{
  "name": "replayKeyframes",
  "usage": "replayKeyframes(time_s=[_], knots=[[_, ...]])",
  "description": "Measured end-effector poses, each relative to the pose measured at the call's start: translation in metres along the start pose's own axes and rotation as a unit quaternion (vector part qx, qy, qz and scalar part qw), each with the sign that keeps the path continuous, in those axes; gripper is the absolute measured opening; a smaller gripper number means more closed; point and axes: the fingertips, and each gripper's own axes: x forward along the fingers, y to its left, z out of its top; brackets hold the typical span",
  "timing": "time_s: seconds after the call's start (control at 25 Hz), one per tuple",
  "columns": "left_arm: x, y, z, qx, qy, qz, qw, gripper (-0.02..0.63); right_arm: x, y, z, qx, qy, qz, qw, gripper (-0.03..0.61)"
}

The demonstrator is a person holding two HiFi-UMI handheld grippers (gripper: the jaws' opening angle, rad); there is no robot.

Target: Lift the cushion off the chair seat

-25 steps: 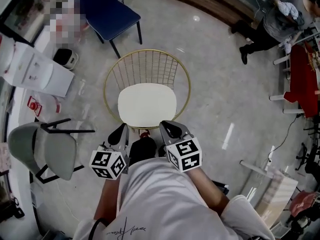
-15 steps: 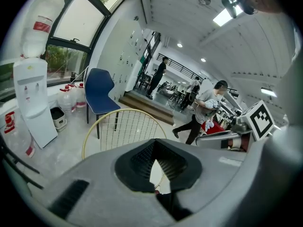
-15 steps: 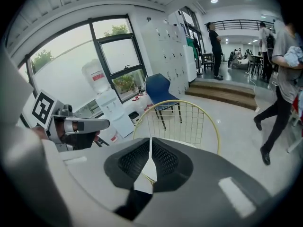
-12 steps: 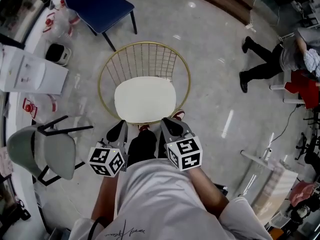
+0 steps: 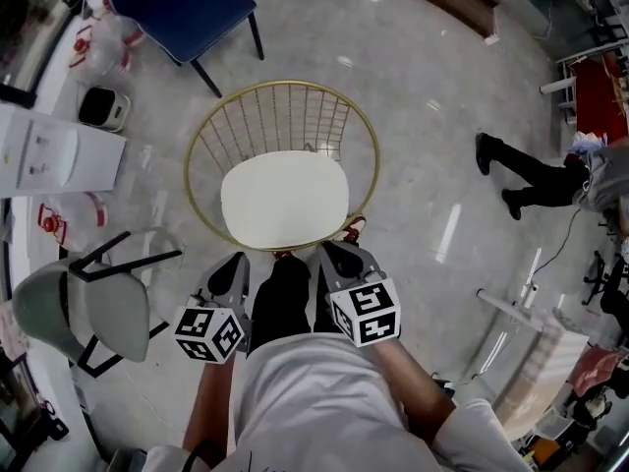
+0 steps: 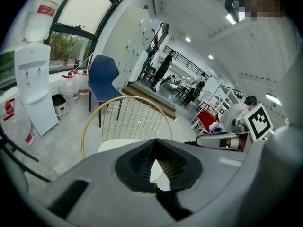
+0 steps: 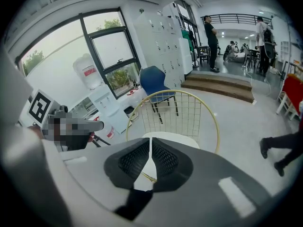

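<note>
A cream cushion (image 5: pixel 285 200) lies flat on the seat of a round gold wire chair (image 5: pixel 286 88). Both grippers hang just short of the chair's near edge, apart from the cushion. My left gripper (image 5: pixel 236 262) is shut and empty, and so is my right gripper (image 5: pixel 334 252). In the left gripper view the shut left gripper (image 6: pixel 154 143) points at the cushion (image 6: pixel 113 144) and the chair's rim (image 6: pixel 94 115). In the right gripper view the right gripper (image 7: pixel 150 141) shows only a thin slit between its pads, with the cushion (image 7: pixel 177 138) beyond.
A blue chair (image 5: pixel 187 8) stands behind the gold one. A grey chair (image 5: pixel 79 308) and a white water dispenser (image 5: pixel 49 150) are at the left. A person (image 5: pixel 550 175) walks across the floor at the right. My red shoe (image 5: pixel 352 229) is by the chair's front.
Both grippers have sunk and drawn a little nearer to me, still shut. The person in the background has walked on to the right.
</note>
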Motion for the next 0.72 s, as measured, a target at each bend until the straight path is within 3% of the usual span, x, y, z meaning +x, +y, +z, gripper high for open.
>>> replayKeyframes(time_s=[0.72], knots=[[0.041, 0.030, -0.028, -0.033, 0.044, 0.019, 0.9983, 0.000, 0.039, -0.032, -0.034, 0.017, 0.048, 0.010, 0.999, 0.029]])
